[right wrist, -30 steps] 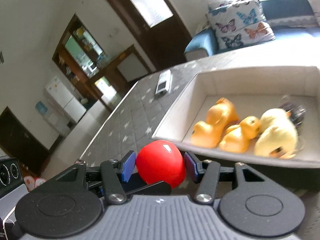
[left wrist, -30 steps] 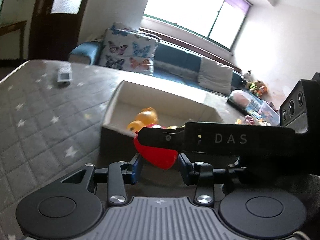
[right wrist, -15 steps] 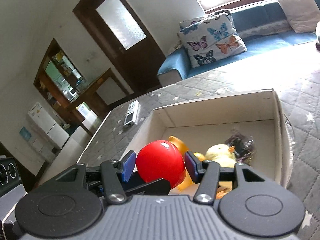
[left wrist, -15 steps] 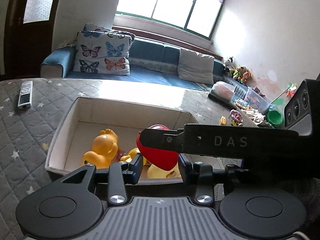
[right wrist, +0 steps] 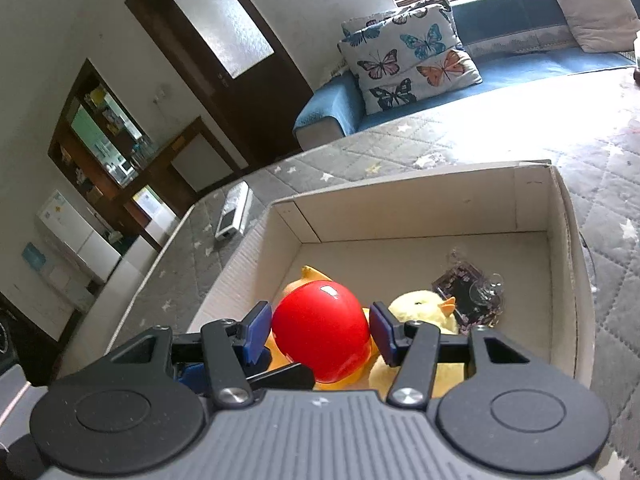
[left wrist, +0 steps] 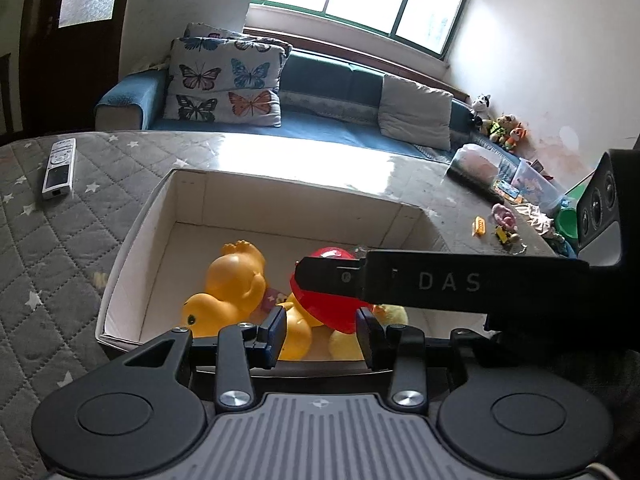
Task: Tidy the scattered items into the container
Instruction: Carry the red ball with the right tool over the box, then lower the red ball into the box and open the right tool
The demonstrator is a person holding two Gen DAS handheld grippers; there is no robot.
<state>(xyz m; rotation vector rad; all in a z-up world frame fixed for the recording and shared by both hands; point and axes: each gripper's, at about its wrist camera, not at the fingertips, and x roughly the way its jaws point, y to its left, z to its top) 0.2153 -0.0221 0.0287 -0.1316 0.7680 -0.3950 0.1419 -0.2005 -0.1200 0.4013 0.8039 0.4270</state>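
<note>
A white cardboard box (left wrist: 132, 248) (right wrist: 560, 240) stands on the grey quilted mattress. Inside lie orange rubber ducks (left wrist: 236, 276), a pale yellow duck (right wrist: 420, 312) and a dark clear packet (right wrist: 468, 292). A red ball (right wrist: 320, 336) (left wrist: 328, 308) sits between my right gripper's (right wrist: 320, 332) blue pads, over the box above the ducks. The pads stand slightly apart from the ball. My left gripper (left wrist: 322, 338) is open at the box's near edge, just behind the ball. The right gripper's black body (left wrist: 440, 280) crosses the left wrist view.
A white remote (left wrist: 60, 168) (right wrist: 232, 216) lies on the mattress left of the box. Small toys (left wrist: 500, 224) and plastic bins (left wrist: 536, 184) sit at the far right. A blue sofa with butterfly cushions (left wrist: 228, 88) is behind the mattress.
Both grippers have risen and moved forward over the box. The ball now hangs above the ducks, and the right pads have spread a little from it.
</note>
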